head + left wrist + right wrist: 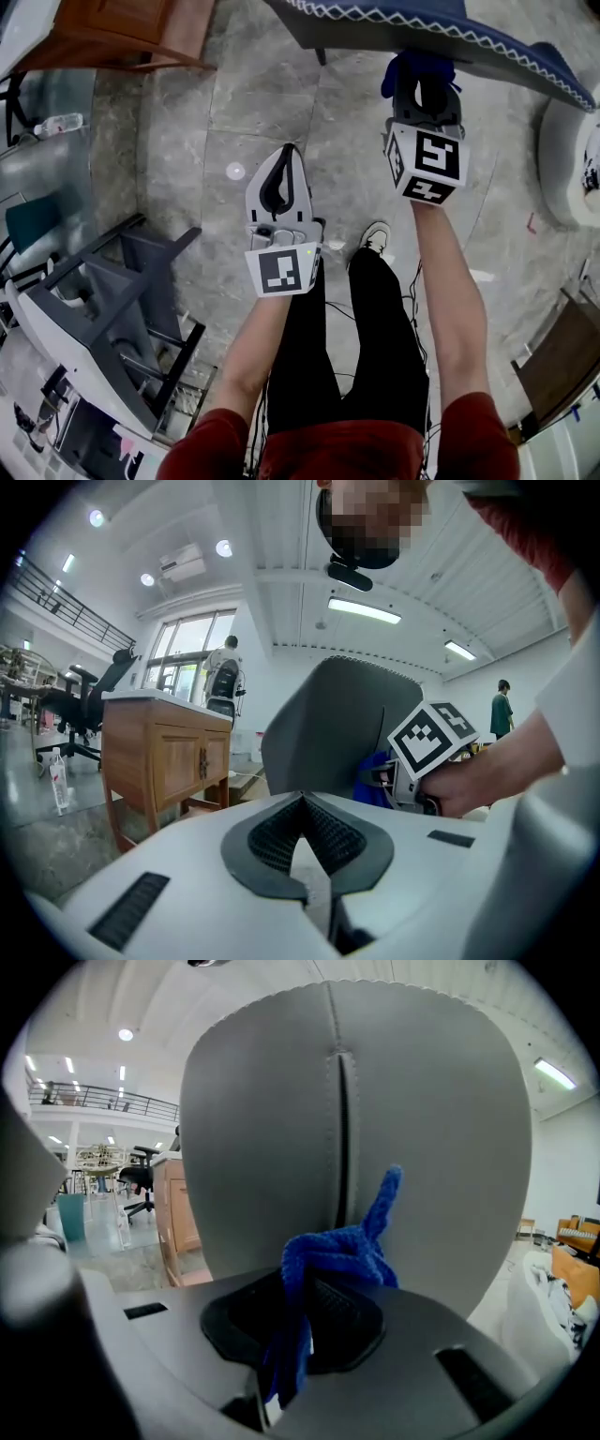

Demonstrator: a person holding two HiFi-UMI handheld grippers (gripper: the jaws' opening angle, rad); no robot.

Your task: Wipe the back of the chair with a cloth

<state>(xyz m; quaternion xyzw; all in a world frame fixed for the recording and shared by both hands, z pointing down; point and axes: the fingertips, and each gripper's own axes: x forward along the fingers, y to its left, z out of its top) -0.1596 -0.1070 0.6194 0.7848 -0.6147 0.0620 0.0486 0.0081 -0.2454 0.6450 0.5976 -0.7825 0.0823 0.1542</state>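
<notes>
The chair's back (pixel 347 1129) is a broad grey panel with a centre seam, filling the right gripper view; from the head view I see only its top edge (pixel 422 28) with white stitching. My right gripper (pixel 424 94) is shut on a bunched blue cloth (pixel 328 1260), and the cloth (pixel 417 70) lies against the chair back. My left gripper (pixel 281 178) hangs lower and to the left, away from the chair, shut with nothing in it. In the left gripper view its jaws (pixel 302 803) meet, with the chair back (pixel 328 724) and the cloth (pixel 373 778) beyond.
A wooden cabinet (pixel 112 33) stands left of the chair. A grey-and-white frame (pixel 103 309) lies tipped at the left, with a water bottle (pixel 61 124) behind it. A white rounded object (pixel 572 159) is at the right. My shoe (pixel 375 239) is on the stone floor.
</notes>
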